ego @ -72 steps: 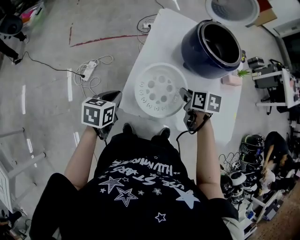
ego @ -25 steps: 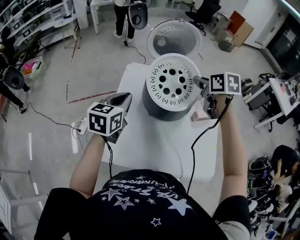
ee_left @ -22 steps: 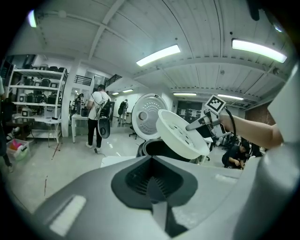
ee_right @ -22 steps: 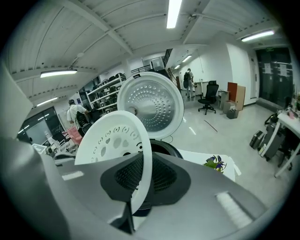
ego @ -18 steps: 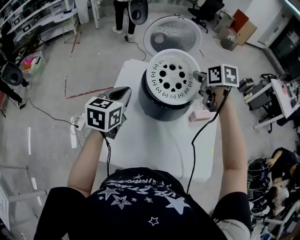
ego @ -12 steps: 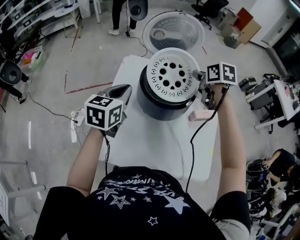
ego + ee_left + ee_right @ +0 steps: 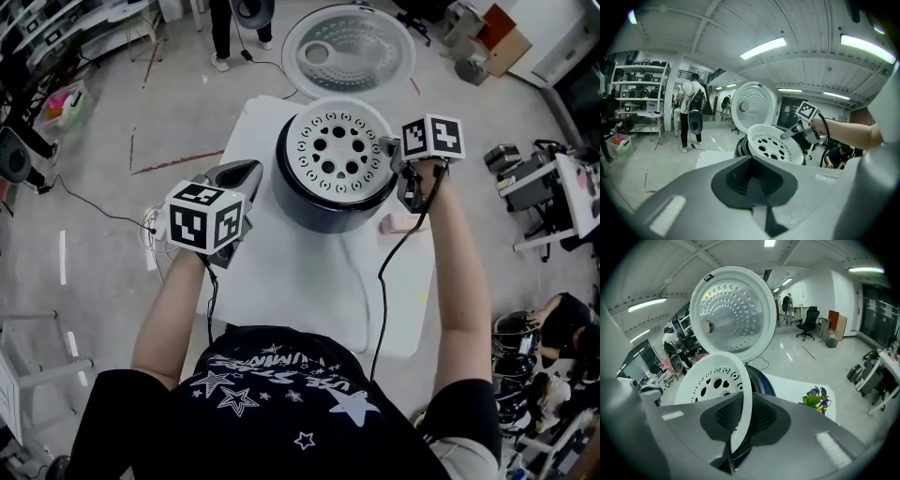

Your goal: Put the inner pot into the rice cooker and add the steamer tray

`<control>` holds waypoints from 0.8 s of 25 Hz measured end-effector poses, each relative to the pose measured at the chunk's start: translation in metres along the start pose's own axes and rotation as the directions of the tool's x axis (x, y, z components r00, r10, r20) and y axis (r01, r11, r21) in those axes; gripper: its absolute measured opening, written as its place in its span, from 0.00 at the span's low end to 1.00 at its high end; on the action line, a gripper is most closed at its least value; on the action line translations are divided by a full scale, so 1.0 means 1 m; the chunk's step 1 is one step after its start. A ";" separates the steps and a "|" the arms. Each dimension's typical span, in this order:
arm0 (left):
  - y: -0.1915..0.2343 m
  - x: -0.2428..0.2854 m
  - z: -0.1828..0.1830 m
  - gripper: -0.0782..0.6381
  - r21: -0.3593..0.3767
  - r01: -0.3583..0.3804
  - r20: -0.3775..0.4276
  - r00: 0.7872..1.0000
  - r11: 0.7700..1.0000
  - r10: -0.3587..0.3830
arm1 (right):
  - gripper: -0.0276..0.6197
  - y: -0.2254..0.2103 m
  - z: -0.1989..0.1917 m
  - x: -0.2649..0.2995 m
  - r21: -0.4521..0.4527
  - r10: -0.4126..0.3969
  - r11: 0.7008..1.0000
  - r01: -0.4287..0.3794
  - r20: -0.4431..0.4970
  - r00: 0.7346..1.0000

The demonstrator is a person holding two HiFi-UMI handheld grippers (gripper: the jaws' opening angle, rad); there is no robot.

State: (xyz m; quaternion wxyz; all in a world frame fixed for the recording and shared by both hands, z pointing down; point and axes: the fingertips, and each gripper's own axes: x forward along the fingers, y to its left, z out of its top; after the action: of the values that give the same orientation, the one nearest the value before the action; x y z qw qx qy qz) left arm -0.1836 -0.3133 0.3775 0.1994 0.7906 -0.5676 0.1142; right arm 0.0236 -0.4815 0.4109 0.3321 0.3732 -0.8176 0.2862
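The white steamer tray (image 7: pixel 339 150), round with several holes, lies tilted over the mouth of the dark blue rice cooker (image 7: pixel 314 208). My right gripper (image 7: pixel 392 161) is shut on the tray's right rim; in the right gripper view the rim (image 7: pixel 740 399) runs between the jaws of my right gripper (image 7: pixel 735 423). The tray hides the cooker's inside, so no inner pot shows. My left gripper (image 7: pixel 236 178) hangs shut and empty to the left of the cooker, apart from it. In the left gripper view the left gripper (image 7: pixel 753 187) faces the tray (image 7: pixel 776 143).
The cooker's round lid (image 7: pixel 347 49) stands open behind it. The cooker stands on a white table (image 7: pixel 300 281), with a small pink thing (image 7: pixel 405 223) and a potted plant (image 7: pixel 815 398) at its right. A person (image 7: pixel 691 110) stands farther back. Cables and a power strip (image 7: pixel 155 234) lie on the floor at left.
The right gripper has carried the tray from the table's front up onto the cooker's mouth. In the last second the tray settled a little. The left gripper stayed shut beside the cooker.
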 end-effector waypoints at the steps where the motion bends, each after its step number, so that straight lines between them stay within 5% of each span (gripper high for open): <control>1: -0.001 0.000 -0.001 0.11 0.002 -0.001 -0.004 1.000 1.000 0.001 | 0.14 -0.001 -0.001 0.002 0.000 -0.004 1.000 0.004 -0.006 1.000; 12: -0.002 -0.003 -0.009 0.11 0.005 -0.012 -0.019 1.000 1.000 0.012 | 0.20 0.008 0.001 0.010 -0.111 -0.041 0.993 0.046 0.048 0.998; 20: -0.001 -0.014 -0.010 0.11 0.005 -0.016 -0.015 1.000 1.000 0.016 | 0.44 0.021 -0.001 0.007 -0.255 -0.064 0.963 0.092 0.118 0.991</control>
State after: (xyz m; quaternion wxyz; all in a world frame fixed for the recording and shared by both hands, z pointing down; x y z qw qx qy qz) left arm -0.1867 -0.2966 0.3811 0.2008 0.7856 -0.5721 0.1233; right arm 0.0040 -0.4721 0.4122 0.3443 0.3735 -0.8495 0.1425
